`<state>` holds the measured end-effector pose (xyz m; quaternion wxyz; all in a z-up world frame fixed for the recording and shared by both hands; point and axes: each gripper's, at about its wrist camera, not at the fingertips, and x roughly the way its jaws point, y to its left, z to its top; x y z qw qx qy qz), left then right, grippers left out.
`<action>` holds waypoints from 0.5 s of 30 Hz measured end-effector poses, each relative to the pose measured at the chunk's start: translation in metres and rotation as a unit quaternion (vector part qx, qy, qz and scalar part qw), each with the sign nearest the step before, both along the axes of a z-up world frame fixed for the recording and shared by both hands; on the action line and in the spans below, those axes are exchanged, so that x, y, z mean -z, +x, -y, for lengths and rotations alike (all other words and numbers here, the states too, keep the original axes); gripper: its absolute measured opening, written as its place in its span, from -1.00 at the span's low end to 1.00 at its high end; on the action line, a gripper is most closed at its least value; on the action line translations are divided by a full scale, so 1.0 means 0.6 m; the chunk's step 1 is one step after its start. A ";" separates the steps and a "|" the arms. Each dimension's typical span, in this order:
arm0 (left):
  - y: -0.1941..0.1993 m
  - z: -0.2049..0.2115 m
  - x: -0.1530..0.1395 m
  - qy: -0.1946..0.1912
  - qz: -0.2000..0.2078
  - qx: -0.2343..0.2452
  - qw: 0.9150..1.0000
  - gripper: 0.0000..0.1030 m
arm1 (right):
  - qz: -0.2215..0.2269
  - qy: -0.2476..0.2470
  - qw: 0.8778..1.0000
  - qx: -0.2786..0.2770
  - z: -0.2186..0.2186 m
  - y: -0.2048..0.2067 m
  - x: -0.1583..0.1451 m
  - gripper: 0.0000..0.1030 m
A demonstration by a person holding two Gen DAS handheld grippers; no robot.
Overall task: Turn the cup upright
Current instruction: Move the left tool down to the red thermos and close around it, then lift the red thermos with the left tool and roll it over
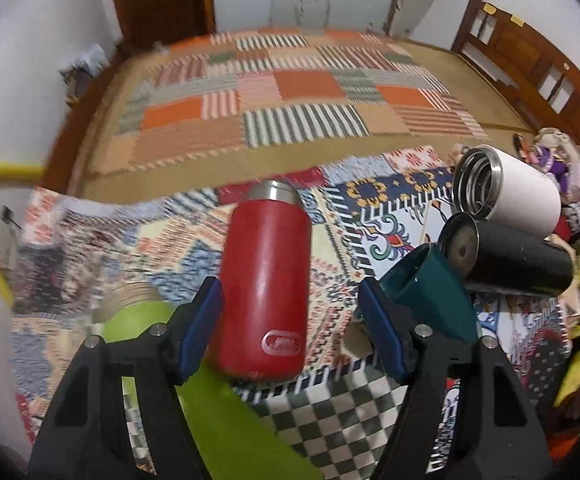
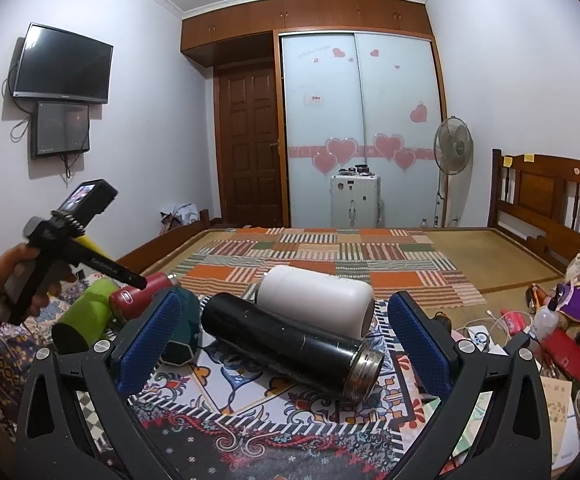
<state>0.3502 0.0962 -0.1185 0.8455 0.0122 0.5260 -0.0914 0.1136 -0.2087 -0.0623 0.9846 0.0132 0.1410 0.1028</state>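
Left claw [image 1: 290, 320] spread around lying red cup [image 1: 266, 280], not yet pinching. Right claw [image 2: 286, 344] spread over black flask [image 2: 290, 340]. Risk: smooth cup slipping or rolling on soft quilt [image 1: 330, 412] if pinched off-centre.

A home bedroom is showing here: a wooden bed [image 2: 546, 216] is lying under a patchwork blanket [image 2: 330, 264], a wall-mounted television [image 2: 63, 65] is hanging on the left wall, and a sliding-door wardrobe [image 2: 360, 128] with heart stickers is standing beside a wooden door [image 2: 250, 144] and a pedestal fan [image 2: 453, 148].
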 end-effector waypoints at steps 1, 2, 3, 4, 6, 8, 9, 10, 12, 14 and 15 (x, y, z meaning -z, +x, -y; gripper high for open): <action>0.009 -0.001 0.007 0.007 -0.007 -0.004 1.000 0.37 | -0.003 0.002 1.000 0.001 0.001 0.002 0.002 1.00; 0.015 0.000 0.008 0.014 -0.011 -0.005 1.000 0.37 | -0.005 0.006 1.000 0.001 0.003 0.002 0.005 1.00; 0.022 -0.001 0.012 0.017 -0.017 -0.004 1.000 0.37 | -0.006 0.010 1.000 -0.002 0.003 0.004 0.009 1.00; 0.026 -0.001 0.015 0.022 -0.021 -0.005 1.000 0.37 | -0.008 0.012 1.000 -0.002 0.003 0.005 0.012 1.00; 0.033 -0.002 0.023 0.032 -0.028 -0.005 0.999 0.37 | -0.009 0.012 1.000 -0.003 0.002 0.006 0.015 1.00; 0.040 -0.001 0.032 0.043 -0.036 -0.003 0.998 0.37 | -0.008 0.013 1.000 -0.005 0.001 0.007 0.016 1.00; 0.043 -0.001 0.035 0.045 -0.039 -0.004 0.998 0.37 | -0.007 0.013 1.000 -0.006 0.001 0.008 0.016 1.00; 0.046 -0.001 0.039 0.046 -0.043 -0.005 0.998 0.37 | -0.007 0.014 1.000 -0.007 0.001 0.008 0.016 1.00; 0.052 0.001 0.047 0.052 -0.053 -0.002 0.997 0.31 | -0.006 0.015 1.000 -0.009 -0.001 0.009 0.018 1.00; 0.055 0.004 0.053 0.060 -0.060 0.001 0.996 0.28 | -0.006 0.014 1.000 -0.010 -0.003 0.010 0.022 1.00; 0.057 0.006 0.055 0.066 -0.060 0.000 0.996 0.23 | -0.007 0.013 1.000 -0.010 -0.004 0.010 0.026 1.00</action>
